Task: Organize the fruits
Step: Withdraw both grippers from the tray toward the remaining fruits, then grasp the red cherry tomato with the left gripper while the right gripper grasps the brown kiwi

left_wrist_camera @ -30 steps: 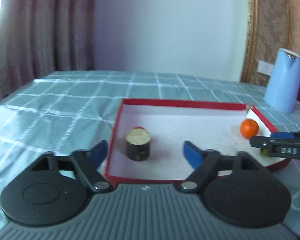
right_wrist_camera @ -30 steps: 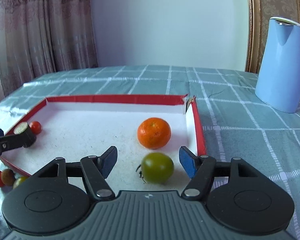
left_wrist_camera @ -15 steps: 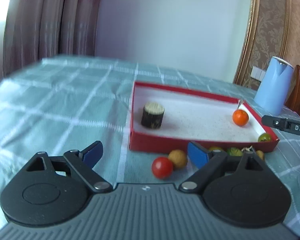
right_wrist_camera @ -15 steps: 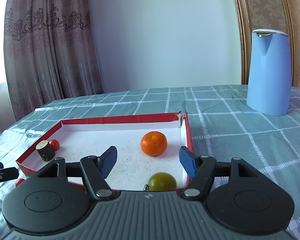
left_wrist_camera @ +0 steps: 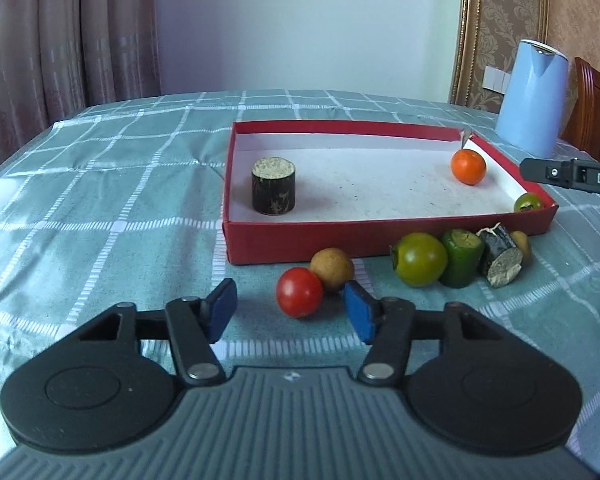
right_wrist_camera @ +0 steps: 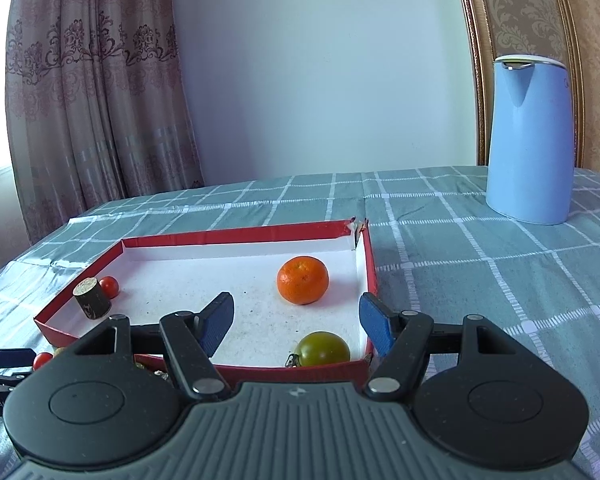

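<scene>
A red box (left_wrist_camera: 380, 236) with a white floor holds a dark cork-topped cylinder (left_wrist_camera: 274, 191), an orange (left_wrist_camera: 467, 166) and a green tomato (left_wrist_camera: 528, 202). In front of the box lie a red tomato (left_wrist_camera: 299, 292), a tan round fruit (left_wrist_camera: 332, 269), a green tomato (left_wrist_camera: 420, 259), a green cut piece (left_wrist_camera: 460, 258) and a dark cut piece (left_wrist_camera: 500, 261). My left gripper (left_wrist_camera: 290, 312) is open, low over the cloth, with the red tomato just ahead between its fingers. My right gripper (right_wrist_camera: 296, 322) is open and empty above the box's near right corner (right_wrist_camera: 364, 364), over the green tomato (right_wrist_camera: 322, 349); the orange (right_wrist_camera: 302, 280) lies beyond.
A blue kettle (right_wrist_camera: 530, 140) stands at the back right on the checked teal tablecloth (left_wrist_camera: 100, 200). In the right wrist view a small red tomato (right_wrist_camera: 109, 286) sits behind the cylinder (right_wrist_camera: 92, 300). Curtains and a wall are behind the table.
My left gripper has pulled back out of the box and come down in front of it, near the red tomato. My right gripper has risen and drawn back from the green tomato.
</scene>
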`<act>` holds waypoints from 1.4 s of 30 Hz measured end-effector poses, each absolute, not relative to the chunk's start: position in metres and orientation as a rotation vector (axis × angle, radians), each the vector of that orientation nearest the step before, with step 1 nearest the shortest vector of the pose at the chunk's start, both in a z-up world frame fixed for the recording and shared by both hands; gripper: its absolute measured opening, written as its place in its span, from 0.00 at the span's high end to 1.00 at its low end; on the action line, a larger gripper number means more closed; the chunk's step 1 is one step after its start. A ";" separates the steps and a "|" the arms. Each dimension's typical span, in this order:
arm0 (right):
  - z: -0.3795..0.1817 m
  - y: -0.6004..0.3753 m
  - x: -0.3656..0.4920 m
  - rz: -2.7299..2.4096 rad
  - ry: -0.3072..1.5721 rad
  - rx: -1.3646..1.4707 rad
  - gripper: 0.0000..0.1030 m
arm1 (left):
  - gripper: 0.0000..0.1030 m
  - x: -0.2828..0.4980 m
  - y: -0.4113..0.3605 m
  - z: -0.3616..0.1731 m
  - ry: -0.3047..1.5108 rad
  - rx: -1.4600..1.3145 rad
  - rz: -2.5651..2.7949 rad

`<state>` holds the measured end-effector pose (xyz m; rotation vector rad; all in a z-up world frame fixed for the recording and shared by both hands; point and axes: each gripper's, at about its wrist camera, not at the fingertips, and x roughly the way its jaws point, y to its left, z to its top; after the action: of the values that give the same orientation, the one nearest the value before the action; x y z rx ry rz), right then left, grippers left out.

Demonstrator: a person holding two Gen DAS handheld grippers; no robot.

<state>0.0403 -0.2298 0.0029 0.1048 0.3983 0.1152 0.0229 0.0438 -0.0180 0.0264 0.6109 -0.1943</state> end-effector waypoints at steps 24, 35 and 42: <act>0.001 -0.233 0.009 0.121 0.366 0.062 0.33 | 0.79 0.022 0.048 -0.016 0.593 0.008 -0.214; -0.012 -0.211 0.004 0.183 0.454 -0.064 0.38 | 0.80 0.022 0.049 -0.017 0.600 0.004 -0.214; -0.018 -0.196 0.014 0.239 0.531 -0.096 0.40 | 0.79 0.021 0.048 -0.017 0.601 0.008 -0.214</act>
<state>0.0140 -0.1962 -0.0184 -0.0964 0.5313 0.2389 0.0210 0.0477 -0.0169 0.0083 0.6006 -0.2144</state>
